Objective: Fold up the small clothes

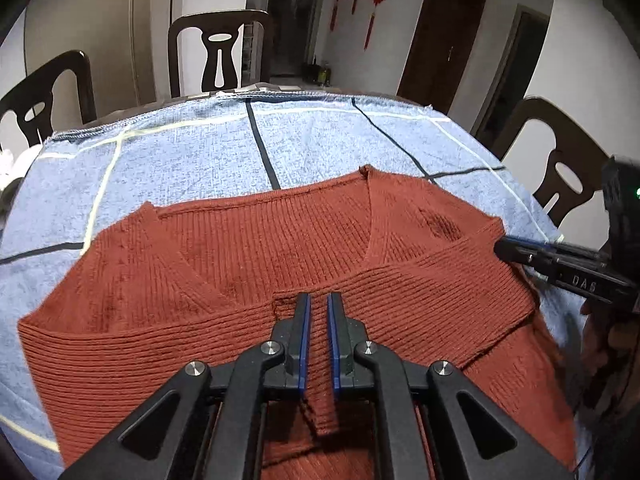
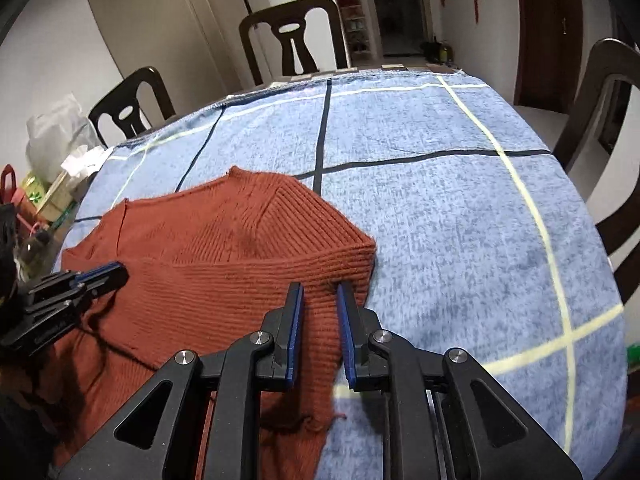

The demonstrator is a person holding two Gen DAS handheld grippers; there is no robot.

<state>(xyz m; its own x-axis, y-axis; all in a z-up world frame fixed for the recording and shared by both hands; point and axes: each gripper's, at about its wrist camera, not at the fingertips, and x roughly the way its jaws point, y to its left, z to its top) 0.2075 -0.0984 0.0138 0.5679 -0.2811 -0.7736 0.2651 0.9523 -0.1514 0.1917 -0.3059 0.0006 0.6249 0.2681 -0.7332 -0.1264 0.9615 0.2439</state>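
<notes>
While the rust-red ribbed sweater [image 1: 256, 280] is lying spread on the blue checked tablecloth [image 1: 320, 140], both claws are working its near folded band: the left gripper [image 1: 318, 300] is clenching a raised strip of knit near the middle, and the right gripper [image 2: 320, 292] is pinching the sweater's right end, the sweater stretching away from it to the left. With the garment's long axis running side to side between them, I judge the coming fold is hinging on carrying that thick, soft, corded edge away from the claws toward the sweater's far hem.
</notes>
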